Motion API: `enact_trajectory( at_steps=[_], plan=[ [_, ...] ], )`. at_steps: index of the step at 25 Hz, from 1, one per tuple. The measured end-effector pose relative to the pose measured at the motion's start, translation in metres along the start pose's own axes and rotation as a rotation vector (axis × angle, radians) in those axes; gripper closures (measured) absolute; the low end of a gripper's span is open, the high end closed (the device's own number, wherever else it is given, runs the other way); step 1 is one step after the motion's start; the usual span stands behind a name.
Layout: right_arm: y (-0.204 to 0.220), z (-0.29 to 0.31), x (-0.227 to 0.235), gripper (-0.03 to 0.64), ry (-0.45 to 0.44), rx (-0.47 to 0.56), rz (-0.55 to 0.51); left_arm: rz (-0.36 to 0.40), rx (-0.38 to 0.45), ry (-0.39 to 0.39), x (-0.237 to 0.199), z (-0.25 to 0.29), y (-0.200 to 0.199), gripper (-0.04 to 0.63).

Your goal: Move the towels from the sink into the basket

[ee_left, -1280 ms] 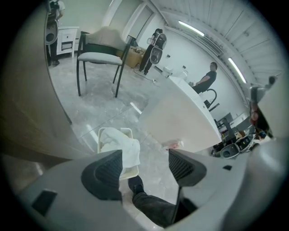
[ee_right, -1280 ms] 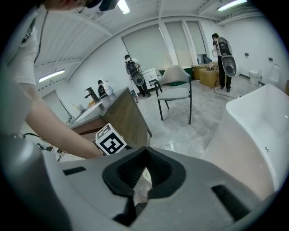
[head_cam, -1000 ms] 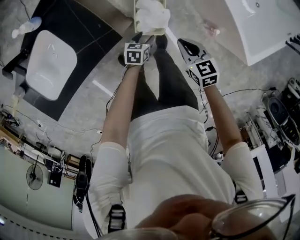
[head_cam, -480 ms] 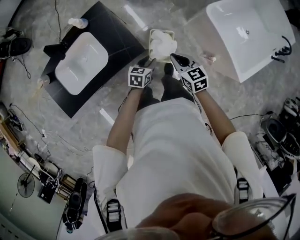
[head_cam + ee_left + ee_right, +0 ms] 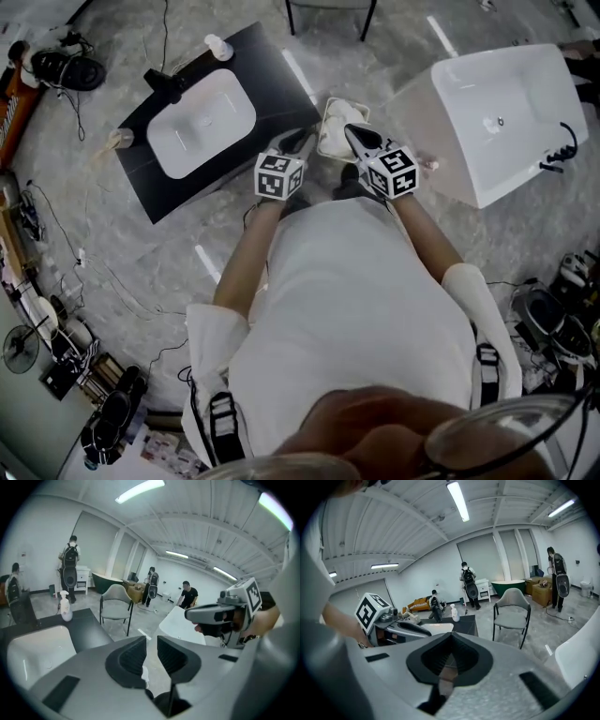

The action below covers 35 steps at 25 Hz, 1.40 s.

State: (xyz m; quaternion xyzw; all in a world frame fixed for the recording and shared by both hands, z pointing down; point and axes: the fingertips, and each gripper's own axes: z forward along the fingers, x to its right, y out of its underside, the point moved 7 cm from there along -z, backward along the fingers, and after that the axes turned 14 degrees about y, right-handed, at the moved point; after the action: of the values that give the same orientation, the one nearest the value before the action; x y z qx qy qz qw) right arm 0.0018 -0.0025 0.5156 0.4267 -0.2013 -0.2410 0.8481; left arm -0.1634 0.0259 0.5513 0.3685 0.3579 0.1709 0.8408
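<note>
A pale basket [image 5: 330,105] stands on the floor between the two sinks, with white towels [image 5: 336,139] piled in it. Both grippers are held up in front of the person, above the basket. My left gripper [image 5: 298,142] has just been closing its jaws; in the left gripper view [image 5: 151,651] a narrow gap is left between them, with nothing in it. My right gripper [image 5: 356,137] is shut and empty, its pads meeting in the right gripper view [image 5: 450,651]. The white basin [image 5: 202,122] in the black counter looks bare.
A large white sink unit [image 5: 497,103] stands to the right of the basket. A grey chair [image 5: 115,604] is beyond it, and a spray bottle [image 5: 66,606] sits on the black counter [image 5: 159,192]. Cables and gear lie along the floor's edges. Several people stand far off.
The person has straightened up and both grippers have risen away from the basket. The basket and sinks now look smaller and farther below.
</note>
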Motion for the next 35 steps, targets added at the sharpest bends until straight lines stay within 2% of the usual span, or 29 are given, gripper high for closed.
enact_trajectory(
  at_steps=[4, 10, 15, 20, 35],
  plan=[
    [-0.031, -0.009, -0.013, 0.62, 0.005, 0.067, -0.076, 0.026, 0.099, -0.032, 0.005, -0.046, -0.02, 0.537],
    [-0.069, -0.032, -0.029, 0.62, 0.009, 0.178, -0.148, 0.065, 0.189, -0.096, 0.008, -0.109, -0.033, 0.551],
    [-0.077, -0.044, -0.032, 0.62, 0.023, 0.212, -0.152, 0.132, 0.269, -0.14, 0.014, -0.137, -0.048, 0.557],
    [-0.072, -0.046, -0.03, 0.621, 0.041, 0.223, -0.133, 0.168, 0.276, -0.123, 0.011, -0.138, -0.056, 0.558],
    [-0.08, -0.054, -0.021, 0.621, 0.077, 0.247, -0.118, 0.174, 0.275, -0.098, 0.005, -0.131, -0.071, 0.558]
  ],
)
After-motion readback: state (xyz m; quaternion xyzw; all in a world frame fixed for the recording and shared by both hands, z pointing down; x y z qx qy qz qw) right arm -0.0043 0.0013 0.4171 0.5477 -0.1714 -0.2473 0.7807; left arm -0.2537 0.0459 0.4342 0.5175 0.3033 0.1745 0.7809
